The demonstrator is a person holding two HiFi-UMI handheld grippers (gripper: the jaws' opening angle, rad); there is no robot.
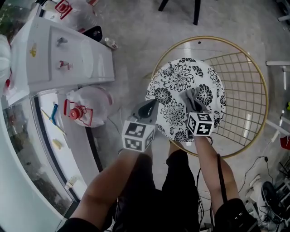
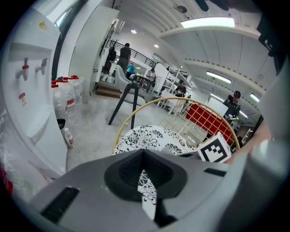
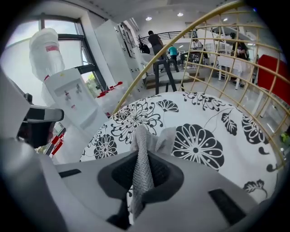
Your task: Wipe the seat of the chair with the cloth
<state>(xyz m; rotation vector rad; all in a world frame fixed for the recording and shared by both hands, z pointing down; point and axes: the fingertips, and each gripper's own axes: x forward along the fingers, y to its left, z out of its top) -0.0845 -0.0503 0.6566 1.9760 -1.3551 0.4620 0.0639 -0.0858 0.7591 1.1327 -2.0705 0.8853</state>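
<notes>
The chair has a gold wire frame (image 1: 253, 90) and a round white seat cushion with black flowers (image 1: 176, 81), also seen in the right gripper view (image 3: 204, 140). A grey cloth (image 1: 192, 98) lies bunched on the seat's front right part. My right gripper (image 1: 196, 108) is shut on the cloth (image 3: 141, 140), which runs up between its jaws (image 3: 141, 168). My left gripper (image 1: 148, 108) sits at the seat's front left edge. A strip of the floral cushion (image 2: 147, 199) shows pinched between its shut jaws (image 2: 144, 174).
A white water dispenser (image 1: 63, 54) stands to the left, with water jugs (image 1: 88, 106) and a small bottle (image 1: 110, 43) on the floor beside it. Black furniture legs (image 1: 195, 11) stand beyond the chair. Cables (image 1: 258, 181) lie at the lower right. People stand far off.
</notes>
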